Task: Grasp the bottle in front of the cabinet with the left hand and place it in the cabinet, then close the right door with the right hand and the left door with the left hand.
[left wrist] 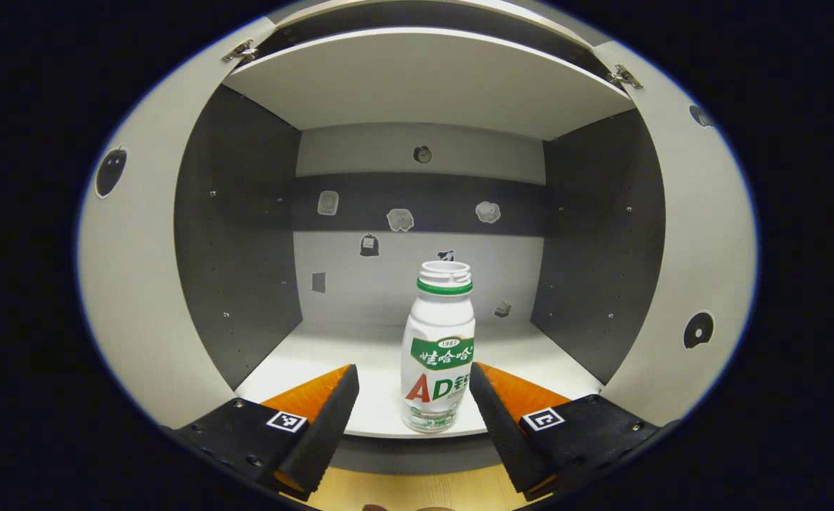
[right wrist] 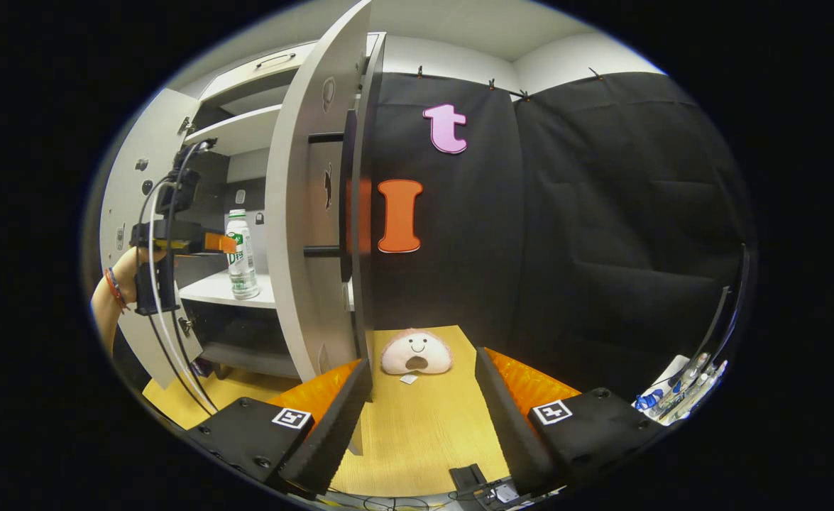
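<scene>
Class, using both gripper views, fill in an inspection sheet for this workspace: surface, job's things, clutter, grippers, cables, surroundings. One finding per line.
Surface: wooden table; white cabinet shelf.
Job's things: bottle upright near the shelf's front edge; left door and right door both open.
Clutter: plush toy on the table beside the right door.
Grippers: left gripper open, fingers either side of the bottle, not touching; right gripper open, empty, over the table.
Cables: cables hang from the left gripper.
Surroundings: black cloth wall.
</scene>
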